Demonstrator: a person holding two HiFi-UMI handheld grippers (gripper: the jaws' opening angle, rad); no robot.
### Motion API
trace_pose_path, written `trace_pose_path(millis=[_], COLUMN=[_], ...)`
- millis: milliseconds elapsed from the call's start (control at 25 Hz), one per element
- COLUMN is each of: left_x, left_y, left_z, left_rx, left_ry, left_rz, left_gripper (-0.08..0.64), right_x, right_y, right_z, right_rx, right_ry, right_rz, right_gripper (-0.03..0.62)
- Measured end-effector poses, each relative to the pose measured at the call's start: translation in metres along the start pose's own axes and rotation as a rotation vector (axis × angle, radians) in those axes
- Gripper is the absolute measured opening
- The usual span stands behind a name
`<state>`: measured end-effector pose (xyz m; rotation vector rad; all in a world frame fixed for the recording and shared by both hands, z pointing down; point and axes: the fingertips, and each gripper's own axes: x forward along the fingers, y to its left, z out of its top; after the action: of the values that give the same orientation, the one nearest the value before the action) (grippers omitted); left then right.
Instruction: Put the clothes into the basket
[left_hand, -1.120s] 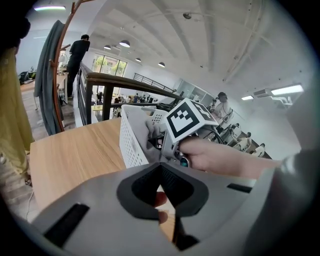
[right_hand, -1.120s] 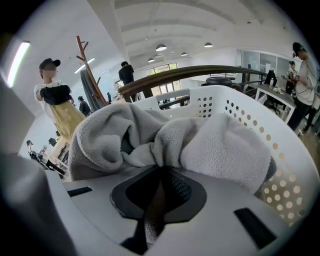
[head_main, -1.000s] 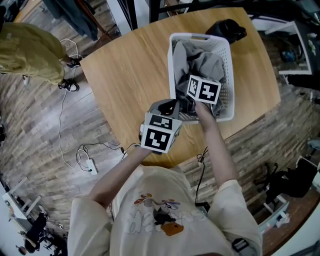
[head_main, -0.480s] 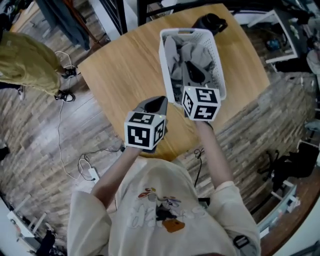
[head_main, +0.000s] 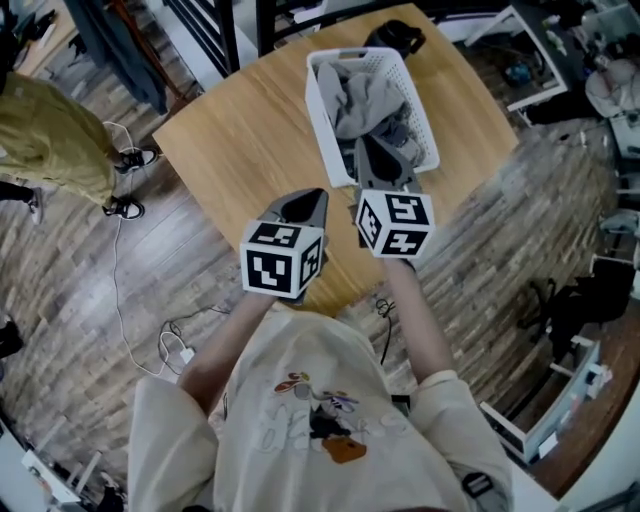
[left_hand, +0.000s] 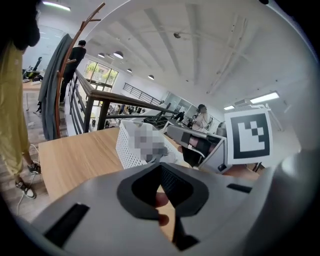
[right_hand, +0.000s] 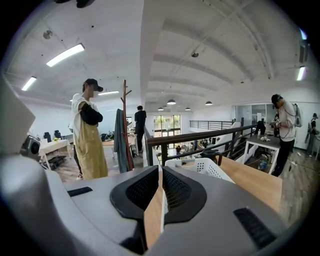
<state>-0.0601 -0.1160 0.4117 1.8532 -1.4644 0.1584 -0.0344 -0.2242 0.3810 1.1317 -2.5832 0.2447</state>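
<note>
The person holds both arms out in front of the chest, elbows bent, with the bare left forearm (head_main: 222, 345) and right forearm (head_main: 418, 322) angling slightly inward so that the two grippers sit side by side, near each other but apart. The left gripper (head_main: 306, 204) points forward and somewhat downward, its jaws pressed together with nothing between them. The right gripper (head_main: 373, 152) reaches a little further ahead, its jaws drawn in to a thin slit (right_hand: 160, 192) and gripping nothing.
</note>
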Motion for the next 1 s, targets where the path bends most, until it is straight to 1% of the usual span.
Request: trace_pose_path(millis=[200,320,400,520,600,720,800,920,1000], left_x=[-0.027,-0.042,-0.052,-0.069,-0.082,-0.096,-0.11,-0.137,-0.15], left_y=[-0.009,-0.012,-0.014,-0.019,-0.021,-0.017,-0.015,-0.019,-0.017], left_z=[-0.014,-0.031,-0.04,-0.052,-0.061,-0.07,-0.077,-0.085,-0.087], left_rx=[0.029,0.04,0.053,0.074,0.083,0.108,0.101,0.083,0.101], left_ry=[-0.007,0.013,0.023,0.032,0.037,0.033,0.037,0.034,0.024], left_rz=[-0.039,-0.07,-0.093,-0.123,-0.138,-0.158,-0.171,-0.189,-0.195], left_gripper=[0.002,0.002,0.002,0.002,0.002,0.002,0.002,0.002,0.002], right_x=[-0.034,-0.055,-0.069,-0.092,-0.108,-0.124,-0.141,-0.174,-0.187], right_y=[0.019,0.031,0.037,0.049,0.059,0.071,0.081,0.103,0.119], right_z=[-0.011,-0.023,-0.029,-0.034,-0.04,-0.057,-0.067,-0.069,-0.066], right_rx=[0.028,0.08,0.103,0.1,0.104,0.16,0.193,0.222,0.232], right_ry=[-0.016,-0.024,-0.033,-0.043,-0.031,-0.001,0.013,0.021,0.01], right_rz=[-0.035,-0.038,-0.056,-0.084,-0.081,-0.071,-0.073,-0.067,-0.051], right_gripper=[0.043,0.034,0.034,0.032,0.032,0.034,0.034,0.034,0.034])
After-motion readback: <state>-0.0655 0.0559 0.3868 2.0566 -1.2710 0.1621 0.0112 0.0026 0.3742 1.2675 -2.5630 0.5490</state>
